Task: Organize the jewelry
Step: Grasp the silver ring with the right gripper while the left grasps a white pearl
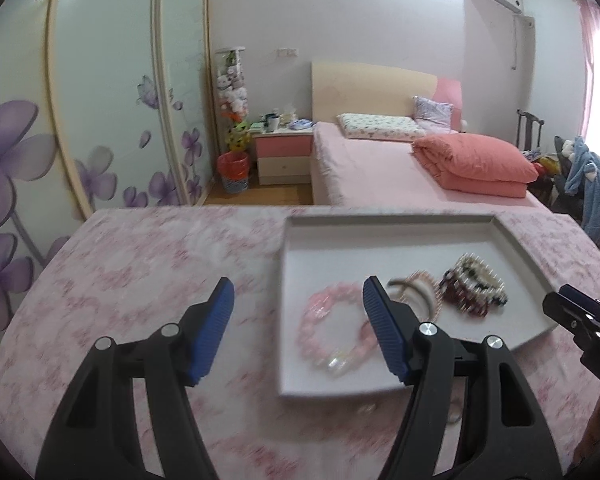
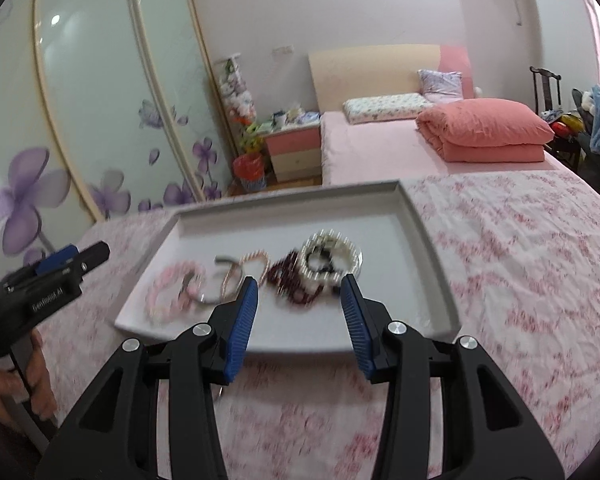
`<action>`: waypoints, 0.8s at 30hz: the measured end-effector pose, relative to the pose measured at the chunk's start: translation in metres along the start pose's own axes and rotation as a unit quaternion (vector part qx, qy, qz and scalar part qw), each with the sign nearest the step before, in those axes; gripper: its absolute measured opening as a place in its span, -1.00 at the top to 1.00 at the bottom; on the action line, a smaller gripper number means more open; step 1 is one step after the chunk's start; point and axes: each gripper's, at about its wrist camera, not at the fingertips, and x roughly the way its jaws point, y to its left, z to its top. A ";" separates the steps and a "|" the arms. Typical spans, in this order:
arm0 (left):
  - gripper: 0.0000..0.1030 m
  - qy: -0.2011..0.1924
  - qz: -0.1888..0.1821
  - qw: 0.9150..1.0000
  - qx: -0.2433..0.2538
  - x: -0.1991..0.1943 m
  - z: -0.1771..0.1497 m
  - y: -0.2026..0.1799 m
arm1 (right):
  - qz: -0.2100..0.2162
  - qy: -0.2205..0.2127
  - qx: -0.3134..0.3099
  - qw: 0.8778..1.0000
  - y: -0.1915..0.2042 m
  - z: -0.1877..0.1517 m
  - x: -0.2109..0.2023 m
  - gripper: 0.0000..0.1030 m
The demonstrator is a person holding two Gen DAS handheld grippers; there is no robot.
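Note:
A white tray (image 1: pixel 388 220) (image 2: pixel 292 196) rests on the pink floral tablecloth (image 1: pixel 160 264). It holds a pink bead bracelet (image 1: pixel 312 308) (image 2: pixel 160 296), a pale bangle (image 1: pixel 416 292) (image 2: pixel 220 264), a dark red bead bracelet (image 1: pixel 464 300) (image 2: pixel 288 280) and white-and-black beaded bracelets (image 1: pixel 476 276) (image 2: pixel 332 252). My left gripper (image 1: pixel 298 286) hangs open over the tray's left edge, its right finger above the pink bracelet, with nothing between its fingers. My right gripper (image 2: pixel 299 280) is open and empty over the tray's near edge, in front of the dark red bracelet.
A small ring-like item (image 1: pixel 454 414) lies on the cloth in front of the tray. Beyond the table stand a bed with a folded pink quilt (image 1: pixel 472 164), a nightstand (image 1: pixel 284 152) and flower-printed wardrobe doors (image 1: pixel 100 120). A hand (image 2: pixel 20 384) holds the left gripper.

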 end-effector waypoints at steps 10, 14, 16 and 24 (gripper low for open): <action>-0.32 0.041 0.036 0.998 -0.042 -0.008 -0.036 0.057 | 0.046 0.115 -0.054 0.991 0.043 -0.044 0.015 0.16; -0.32 0.050 0.045 0.996 -0.058 -0.011 -0.041 0.073 | 0.039 0.150 -0.082 0.985 0.062 -0.057 0.030 0.21; -0.32 0.050 0.047 0.996 -0.063 -0.013 -0.043 0.078 | 0.031 0.151 -0.093 0.984 0.068 -0.057 0.034 0.22; -0.32 0.053 0.037 0.996 -0.055 -0.020 -0.047 0.076 | 0.002 0.143 -0.130 0.981 0.083 -0.055 0.042 0.56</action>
